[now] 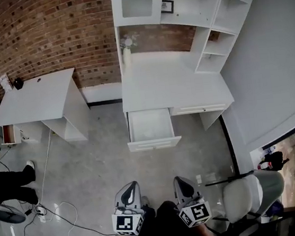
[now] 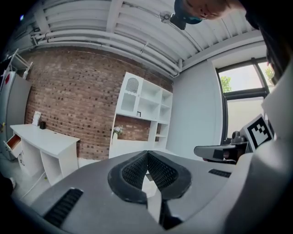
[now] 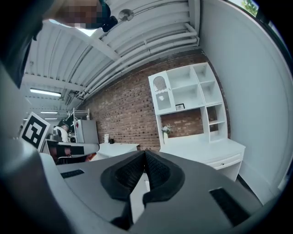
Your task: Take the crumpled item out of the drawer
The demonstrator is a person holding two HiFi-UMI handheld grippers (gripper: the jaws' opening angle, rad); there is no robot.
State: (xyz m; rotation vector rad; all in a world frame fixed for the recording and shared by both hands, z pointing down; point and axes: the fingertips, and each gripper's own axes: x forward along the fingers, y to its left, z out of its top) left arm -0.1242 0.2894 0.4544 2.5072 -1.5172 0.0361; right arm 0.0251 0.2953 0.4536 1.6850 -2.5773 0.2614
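The white desk (image 1: pixel 170 85) with a shelf unit on top stands ahead of me, and its left drawer (image 1: pixel 150 128) is pulled open. The inside looks pale, and I cannot make out a crumpled item in it. Both grippers are held low near my body, well short of the drawer. My left gripper (image 1: pixel 129 186) is shut with nothing between its ribbed pads (image 2: pixel 135 168). My right gripper (image 1: pixel 179 181) is shut and empty too, its fingertips (image 3: pixel 155 170) meeting. In both gripper views the jaws point across the room toward the desk (image 2: pixel 132 148) (image 3: pixel 206 148).
A second white desk (image 1: pixel 35 96) stands at the left with a small reddish drawer (image 1: pixel 8 134) open. A seated person's legs (image 1: pixel 11 182) and floor cables (image 1: pixel 52 212) lie left. A grey office chair (image 1: pixel 250 195) sits at the lower right. A closed drawer (image 1: pixel 199 108) is beside the open one.
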